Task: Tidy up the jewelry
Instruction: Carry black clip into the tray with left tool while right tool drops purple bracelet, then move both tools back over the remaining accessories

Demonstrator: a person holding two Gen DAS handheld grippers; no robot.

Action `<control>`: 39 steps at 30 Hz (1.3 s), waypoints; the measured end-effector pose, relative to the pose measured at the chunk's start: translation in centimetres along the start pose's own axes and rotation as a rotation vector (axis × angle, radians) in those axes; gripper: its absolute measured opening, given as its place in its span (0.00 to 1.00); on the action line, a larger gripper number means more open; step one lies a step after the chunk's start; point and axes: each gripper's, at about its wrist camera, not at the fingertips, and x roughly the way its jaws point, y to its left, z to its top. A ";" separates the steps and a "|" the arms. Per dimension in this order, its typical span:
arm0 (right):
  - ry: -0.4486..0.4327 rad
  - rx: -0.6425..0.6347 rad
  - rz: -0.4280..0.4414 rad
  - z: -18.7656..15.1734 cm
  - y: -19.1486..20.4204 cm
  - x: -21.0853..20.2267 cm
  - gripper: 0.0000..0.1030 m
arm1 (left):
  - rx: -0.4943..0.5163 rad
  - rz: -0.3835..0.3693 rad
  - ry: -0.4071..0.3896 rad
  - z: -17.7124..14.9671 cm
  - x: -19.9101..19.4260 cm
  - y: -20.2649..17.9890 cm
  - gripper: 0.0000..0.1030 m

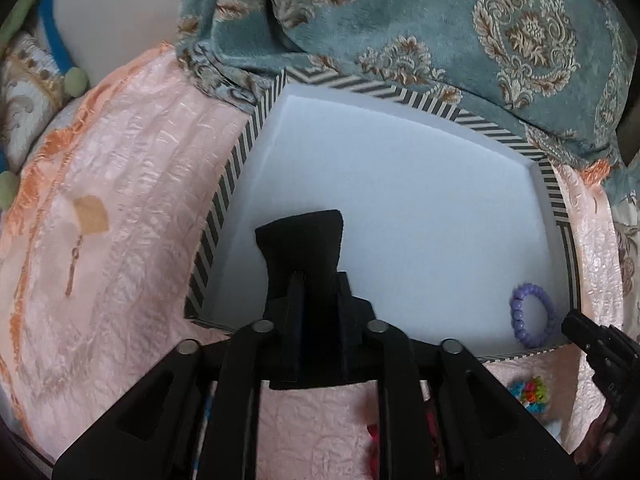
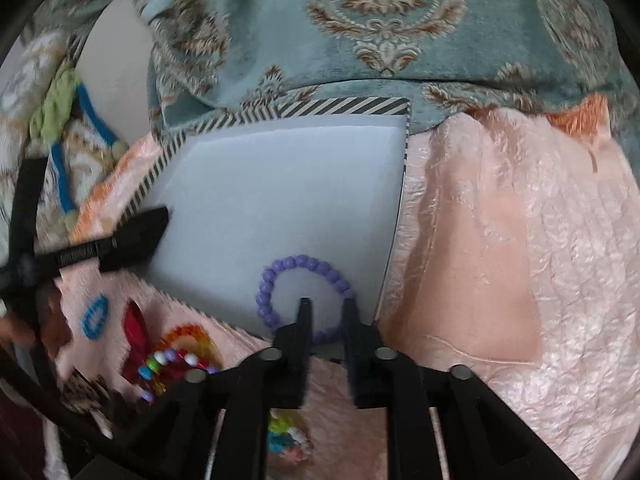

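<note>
on the far left the pink quilted bedspread (image 1: pixel 120 208) lies rumpled, and the striped-rim box (image 1: pixel 224 188) sits on it with its white foam floor bare but for one piece.

the left gripper (image 1: pixel 316 240) hangs over the left part of that floor. it carries a black pouch-like piece at its tip, and i cannot tell if the jaws are pinching it or only loose around it; they stand a little apart, not wide.

moving right, the purple bead bracelet (image 2: pixel 304 296) lies flat in the box's near right corner, close to the rim. it looks light and floppy: round smooth beads on a cord, probably elastic, so it would sag and slide rather than hold its ring shape. the beads look slippery, so i would take it across the strand, one finger inside the loop and one outside, at the near arc.

the right gripper (image 2: pixel 327 308) is placed much like that. its jaws are slightly spread, the left finger inside the ring and the right one at the strand. the pads do not look pressed on the beads.

below the box, loose coloured bracelets (image 2: pixel 176 356) wait on the spread, outside it.
</note>
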 end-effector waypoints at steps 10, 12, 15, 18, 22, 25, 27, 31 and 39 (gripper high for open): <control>-0.094 0.019 0.039 -1.5 2.1 -4.3 0.43 | -0.019 0.034 -0.126 -2.0 -6.2 0.7 0.56; -0.104 0.008 0.026 -2.2 2.8 -5.3 0.43 | -0.013 0.050 -0.143 -2.5 -7.1 0.7 0.56; -0.119 -0.012 -0.007 -3.3 3.8 -6.4 0.47 | 0.000 0.071 -0.169 -3.7 -8.7 0.6 0.56; -0.145 -0.027 -0.030 -4.1 4.7 -7.5 0.59 | 0.008 0.087 -0.192 -5.1 -10.1 0.5 0.56; -0.174 -0.058 -0.069 -5.0 6.0 -8.7 0.60 | 0.017 0.086 -0.206 -6.9 -11.4 0.1 0.56; -0.177 -0.069 -0.076 -5.7 6.6 -9.3 0.60 | 0.025 0.092 -0.213 -8.3 -12.0 -0.3 0.56; -0.180 -0.078 -0.083 -6.2 6.9 -9.6 0.60 | 0.030 0.092 -0.210 -9.2 -12.2 -0.4 0.56; -0.188 -0.085 -0.088 -6.9 7.2 -10.3 0.60 | 0.034 0.094 -0.208 -11.0 -12.7 -0.7 0.56; -0.205 -0.081 -0.084 -8.3 7.7 -11.5 0.60 | 0.031 0.098 -0.225 -13.1 -14.0 -0.8 0.56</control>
